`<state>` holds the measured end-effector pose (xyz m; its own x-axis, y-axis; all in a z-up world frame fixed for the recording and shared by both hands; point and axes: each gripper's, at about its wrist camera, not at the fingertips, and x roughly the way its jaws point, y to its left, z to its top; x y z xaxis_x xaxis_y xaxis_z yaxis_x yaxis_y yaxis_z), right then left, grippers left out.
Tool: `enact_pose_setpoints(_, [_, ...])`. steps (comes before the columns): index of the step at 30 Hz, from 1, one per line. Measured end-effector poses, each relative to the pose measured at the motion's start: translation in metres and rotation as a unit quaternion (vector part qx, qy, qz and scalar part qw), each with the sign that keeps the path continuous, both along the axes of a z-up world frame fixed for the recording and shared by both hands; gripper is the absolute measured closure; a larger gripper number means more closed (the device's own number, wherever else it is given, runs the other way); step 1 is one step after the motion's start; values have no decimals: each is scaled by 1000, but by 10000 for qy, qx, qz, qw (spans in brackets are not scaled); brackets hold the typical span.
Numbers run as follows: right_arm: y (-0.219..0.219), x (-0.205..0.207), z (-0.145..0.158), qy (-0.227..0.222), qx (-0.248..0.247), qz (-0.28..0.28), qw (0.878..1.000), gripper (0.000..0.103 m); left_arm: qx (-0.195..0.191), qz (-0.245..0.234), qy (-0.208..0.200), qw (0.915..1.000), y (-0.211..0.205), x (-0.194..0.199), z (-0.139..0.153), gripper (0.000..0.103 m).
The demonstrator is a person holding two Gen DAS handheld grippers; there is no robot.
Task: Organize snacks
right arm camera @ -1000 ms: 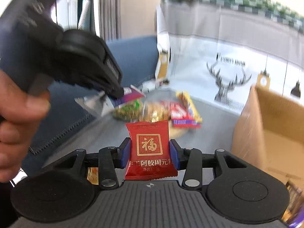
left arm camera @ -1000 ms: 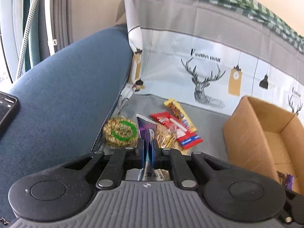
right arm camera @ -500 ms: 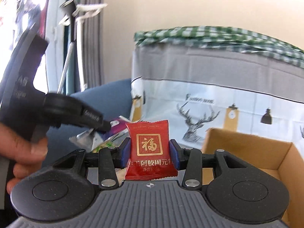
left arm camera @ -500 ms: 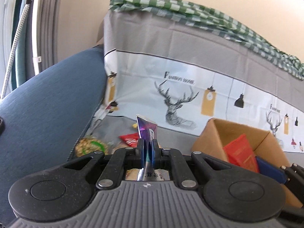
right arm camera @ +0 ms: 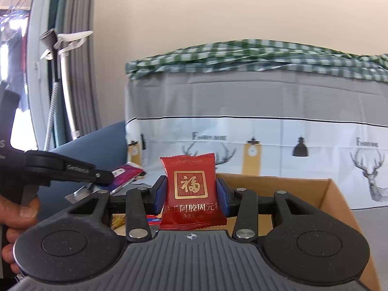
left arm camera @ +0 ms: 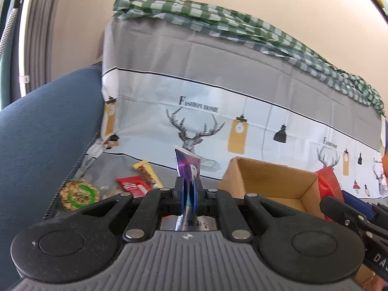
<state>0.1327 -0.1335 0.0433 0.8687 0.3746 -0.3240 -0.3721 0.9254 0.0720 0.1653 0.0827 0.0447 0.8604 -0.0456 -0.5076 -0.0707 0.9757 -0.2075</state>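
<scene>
Grey-and-white printed cloth with deer heads and hanging lamps (left arm camera: 218,126) drapes the seat and its back, a green checked cloth (left arm camera: 242,31) folded along the top and a dark blue upholstered armrest (left arm camera: 43,131) at the left. On the seat stands an open brown cardboard box (left arm camera: 271,181), and left of it lie the loose snacks: a round seeded cake with a green ring label (left arm camera: 78,194), a red-and-white wrapped bar (left arm camera: 132,186) and a yellow wrapped bar (left arm camera: 148,175). Judging by the task, both held packets are bound for the box. The two tools sit close together near its rim, so they could knock each other or the cardboard wall, and a packet let go short of the opening would drop back on the seat. The left gripper (left arm camera: 188,189) has its jaws nearly together, pinching a thin purple foil sachet (left arm camera: 188,167) edge-on, upright; so slim a grip could let it twist or slide. The right gripper (right arm camera: 191,194) stands partly open, its blue pads pressed on both sides of a red pillow packet with a gold character (right arm camera: 190,186), held upright in front of the box.
</scene>
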Motion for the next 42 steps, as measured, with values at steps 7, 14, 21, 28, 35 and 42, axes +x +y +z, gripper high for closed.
enact_pose_setpoints(7, [-29, 6, -2, 76, 73, -353, 9993, 58, -10, -227, -38, 9997, -22, 4, -2, 96])
enact_pose_setpoints(14, [-56, 5, -2, 50, 132, -652, 9978, 58, -54, -383, -182, 9991, -37, 3, 0, 96])
enact_pose_setpoints(21, [-80, 3, 0, 17, 179, -896, 9958, 58, -79, -529, -282, 9982, -48, 1, 1, 96])
enact_pose_setpoints(28, [-96, 2, -2, 59, 201, -1050, 9942, 58, -49, -693, -342, 9970, -63, 2, 1, 96])
enact_pose_setpoints(35, [-103, 3, -3, 73, 208, -1115, 9935, 58, -42, -932, -481, 9945, -77, 0, 2, 96])
enact_pose_setpoints(42, [-102, 3, -3, 95, 187, -1172, 9929, 58, -96, -1130, -578, 9919, -89, -2, 2, 96])
